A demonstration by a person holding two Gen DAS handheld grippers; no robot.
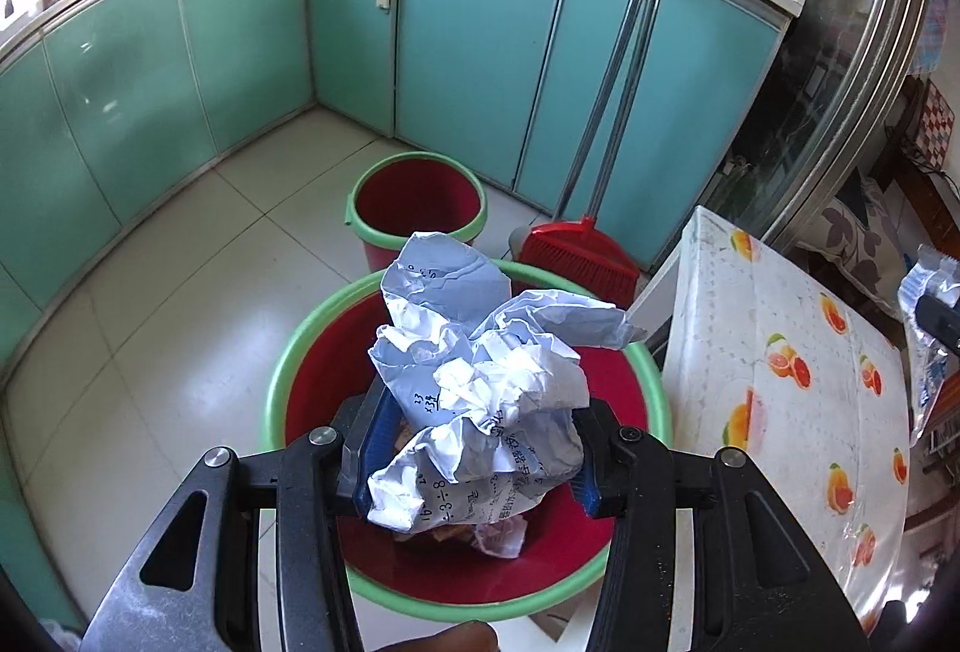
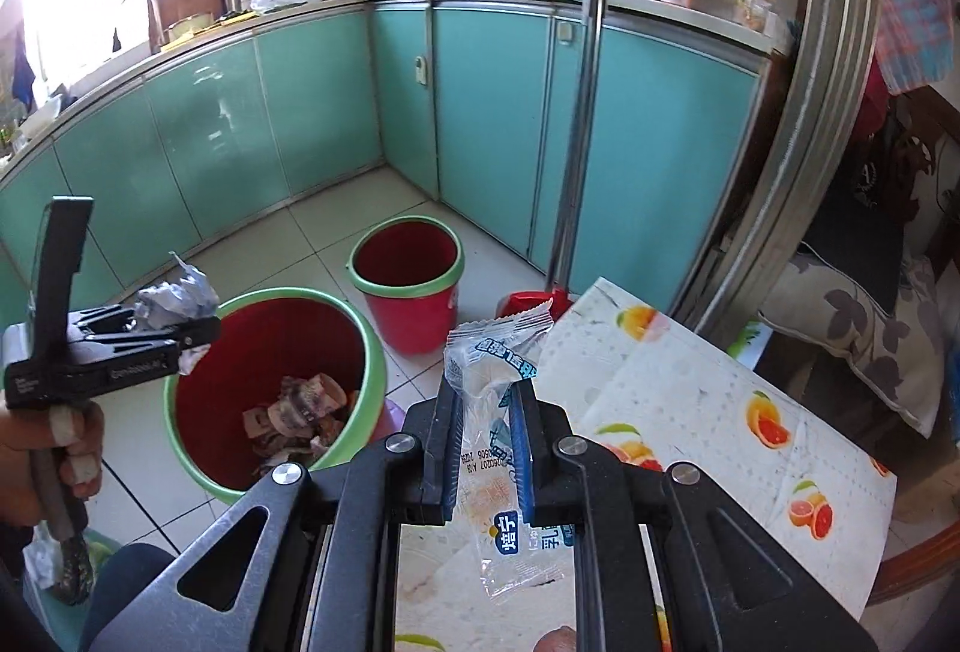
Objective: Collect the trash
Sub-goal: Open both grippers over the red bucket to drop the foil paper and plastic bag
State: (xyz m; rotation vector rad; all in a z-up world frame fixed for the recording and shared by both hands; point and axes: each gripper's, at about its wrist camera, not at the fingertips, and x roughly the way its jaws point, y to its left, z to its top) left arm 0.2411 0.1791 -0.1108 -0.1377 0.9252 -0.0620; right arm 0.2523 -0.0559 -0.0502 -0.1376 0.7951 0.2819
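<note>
My left gripper [image 1: 474,448] is shut on a crumpled white paper ball [image 1: 480,382] with printed sums and holds it over the near red bin with a green rim [image 1: 282,370]. The bin holds food scraps and paper [image 2: 300,412]. In the right wrist view the left gripper [image 2: 180,334] with the paper [image 2: 174,298] hangs above that bin's left rim [image 2: 174,412]. My right gripper [image 2: 486,406] is shut on a clear plastic snack wrapper [image 2: 492,388] with blue print, above the table's edge.
A second, smaller red bin [image 1: 417,199] stands behind on the tiled floor. A red broom and dustpan [image 1: 579,250] lean on the teal cabinets [image 1: 468,52]. A table with a fruit-print cloth [image 1: 798,382] is at the right.
</note>
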